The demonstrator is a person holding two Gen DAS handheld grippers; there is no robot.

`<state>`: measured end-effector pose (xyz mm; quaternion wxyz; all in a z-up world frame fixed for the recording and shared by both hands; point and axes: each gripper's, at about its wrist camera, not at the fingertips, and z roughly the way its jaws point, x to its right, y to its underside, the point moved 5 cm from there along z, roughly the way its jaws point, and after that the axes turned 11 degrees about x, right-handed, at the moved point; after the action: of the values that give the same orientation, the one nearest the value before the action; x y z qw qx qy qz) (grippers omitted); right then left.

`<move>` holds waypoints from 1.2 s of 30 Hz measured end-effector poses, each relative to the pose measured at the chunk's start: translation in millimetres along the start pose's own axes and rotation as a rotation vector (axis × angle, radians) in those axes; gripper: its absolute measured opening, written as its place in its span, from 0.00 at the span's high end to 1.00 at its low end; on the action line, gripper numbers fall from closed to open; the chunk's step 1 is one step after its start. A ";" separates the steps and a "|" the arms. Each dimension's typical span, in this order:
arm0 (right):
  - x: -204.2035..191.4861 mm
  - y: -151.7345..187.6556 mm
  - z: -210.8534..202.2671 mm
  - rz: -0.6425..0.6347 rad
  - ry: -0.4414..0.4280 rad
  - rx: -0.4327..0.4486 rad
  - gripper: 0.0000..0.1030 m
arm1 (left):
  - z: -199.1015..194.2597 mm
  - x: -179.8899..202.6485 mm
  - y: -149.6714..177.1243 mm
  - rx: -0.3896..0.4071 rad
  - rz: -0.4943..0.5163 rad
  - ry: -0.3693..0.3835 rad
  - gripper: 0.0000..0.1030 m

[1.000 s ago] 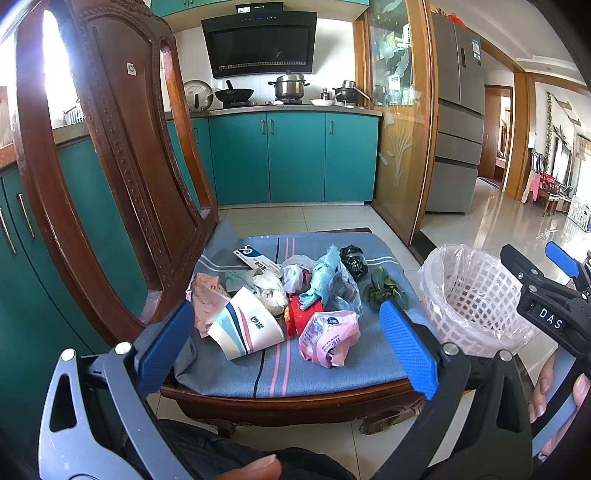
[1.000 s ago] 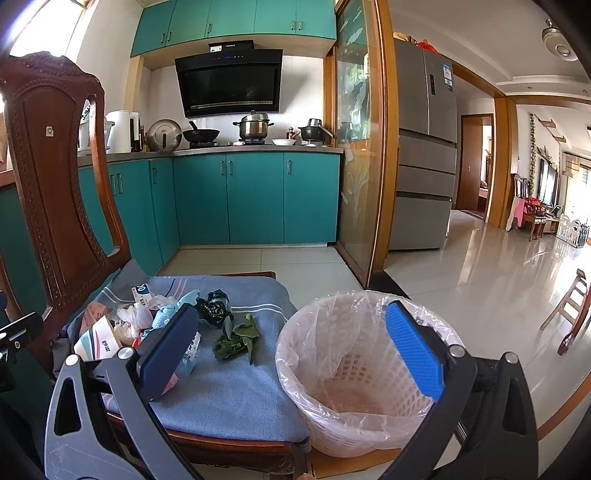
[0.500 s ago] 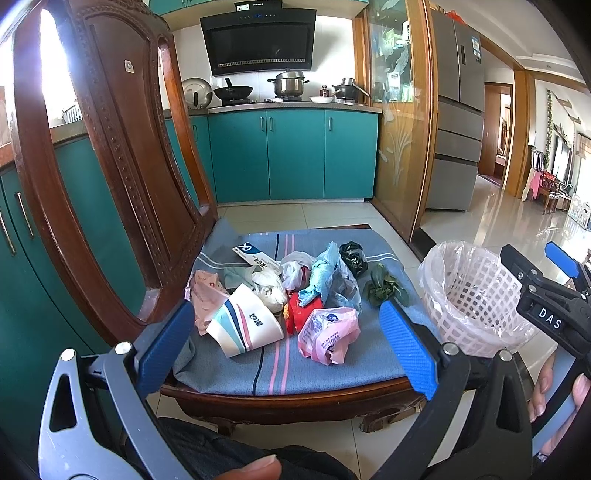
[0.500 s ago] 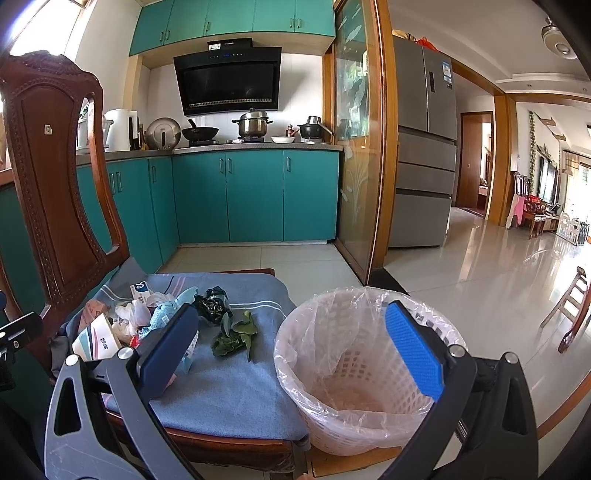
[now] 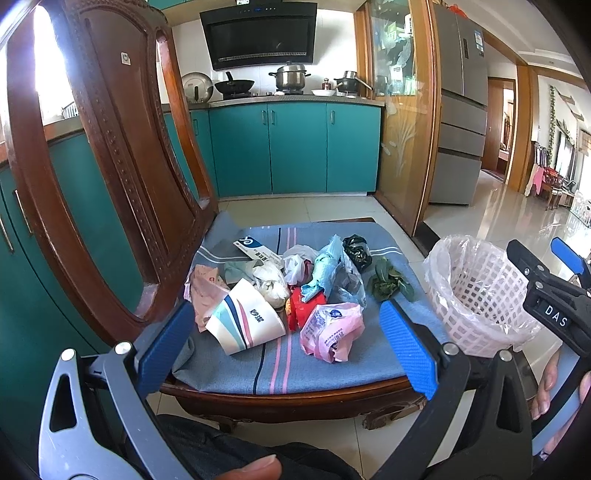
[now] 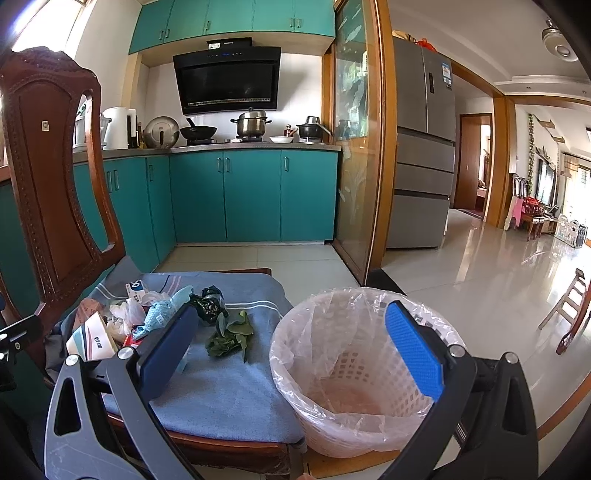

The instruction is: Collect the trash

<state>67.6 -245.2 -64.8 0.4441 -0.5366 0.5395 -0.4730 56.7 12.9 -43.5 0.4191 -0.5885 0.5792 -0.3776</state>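
2 grippers, left (image 5: 286,341) and right (image 6: 291,347), hold fingers apart, empty, before the chair-edge trash (image 5: 284,291) and basket (image 6: 332,413).

I face a kitchen with teal base cabinets (image 6: 236,195) under a steel-topped counter (image 6: 255,147), and matching teal wall cabinets (image 6: 229,18) above a black range hood (image 6: 227,79). On the counter's back edge stand a wok (image 6: 199,132), a steel pot (image 6: 252,123) and a white kettle (image 6: 119,127). A tall grey fridge (image 6: 424,147) stands past a glass partition in a wooden frame (image 6: 356,140). The pale floor tiles (image 6: 480,280) shine with daylight from the far room. Close at my left rises a carved dark wooden chair back (image 5: 110,147).
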 end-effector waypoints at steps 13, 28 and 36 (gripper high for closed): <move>-22.8 41.5 36.8 -0.081 -0.070 -0.199 0.03 | 33.4 -20.5 39.0 -0.147 -0.033 0.021 0.03; -140.9 82.9 83.4 0.004 -0.529 -0.430 0.17 | 78.1 -61.1 90.3 -0.311 -0.074 -0.034 0.03; -172.0 107.4 93.7 -0.082 -0.555 -0.488 0.42 | 93.7 -68.9 93.5 -0.331 -0.092 -0.021 0.03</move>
<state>148.2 -79.1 -190.6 0.4131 -0.7557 0.4736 -0.1844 106.6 89.1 -161.8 0.3051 -0.6791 0.6015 -0.2896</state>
